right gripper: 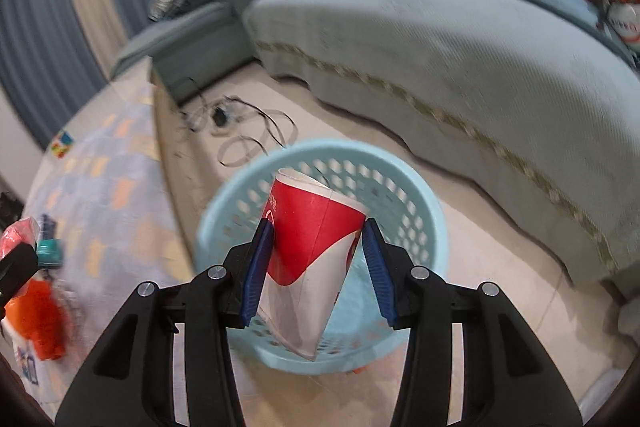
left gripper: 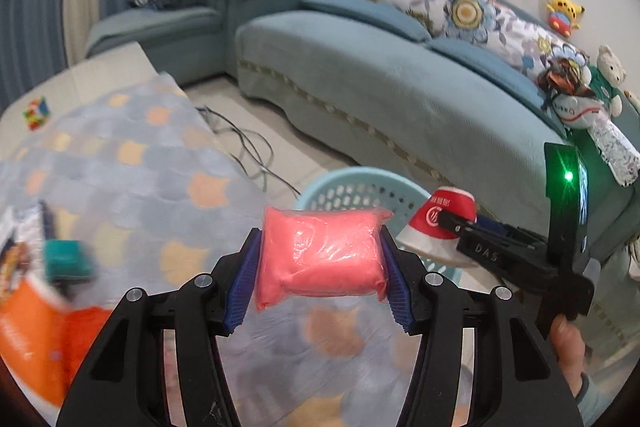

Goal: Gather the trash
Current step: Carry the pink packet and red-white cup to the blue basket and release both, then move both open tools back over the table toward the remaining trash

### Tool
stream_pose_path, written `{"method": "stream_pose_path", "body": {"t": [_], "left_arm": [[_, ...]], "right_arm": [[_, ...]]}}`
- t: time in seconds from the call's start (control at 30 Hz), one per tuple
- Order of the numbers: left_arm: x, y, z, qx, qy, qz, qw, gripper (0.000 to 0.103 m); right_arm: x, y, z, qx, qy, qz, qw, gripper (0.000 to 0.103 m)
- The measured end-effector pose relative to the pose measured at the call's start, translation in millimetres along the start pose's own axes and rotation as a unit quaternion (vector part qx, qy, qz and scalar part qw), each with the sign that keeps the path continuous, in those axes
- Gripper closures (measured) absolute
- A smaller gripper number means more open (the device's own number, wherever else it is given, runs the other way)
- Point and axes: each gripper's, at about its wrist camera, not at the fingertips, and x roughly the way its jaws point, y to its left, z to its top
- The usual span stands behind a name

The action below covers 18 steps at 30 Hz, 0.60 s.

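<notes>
Two grippers (each loaded): one pink packet (left gripper: pixel 322 254), one paper cup (right gripper: pixel 312 247), one basket (right gripper: pixel 424 211).

Basket (right gripper: pixel 420 211) and cables (right gripper: pixel 248 139) on floor (right gripper: pixel 500 291)

Pink plastic packet (left gripper: pixel 324 255) clamped beside the blue basket (right gripper: pixel 424 211); my crushed red-white cup (right gripper: pixel 312 251) tilted above it.

The orange thing (left gripper: pixel 28 331) at the near left is blurry and cut off by the picture's edge, so I cannot tell what it is. The pink bag (left gripper: pixel 322 257) and the paper cup (right gripper: pixel 310 255) hide parts of the blue basket (right gripper: pixel 420 223). The small green thing (left gripper: pixel 66 259) on the left is too blurry to name.
</notes>
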Motion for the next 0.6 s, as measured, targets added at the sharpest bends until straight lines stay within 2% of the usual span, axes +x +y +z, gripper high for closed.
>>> {"method": "stream_pose_path", "body": {"t": [0.23,0.33,0.4,0.6], "left_arm": [[48,-16,-11,0.006,0.044,-0.001,0.9990,0.044],[49,-15,-14,0.004,0.048,-0.001,0.9988,0.037],[46,-13,-15,0.000,0.045,0.001,0.9990,0.028],[32,-9,-15,-0.009,0.031,-0.006,0.9995,0.027]], "right_arm": [[27,-15,-16,0.009,0.034,-0.033,0.999,0.059],[29,-17,-19,0.016,0.039,-0.025,0.999,0.059],[30,-17,-18,0.021,0.042,-0.021,0.999,0.059],[19,-16,-16,0.021,0.033,-0.016,0.999,0.058]]}}
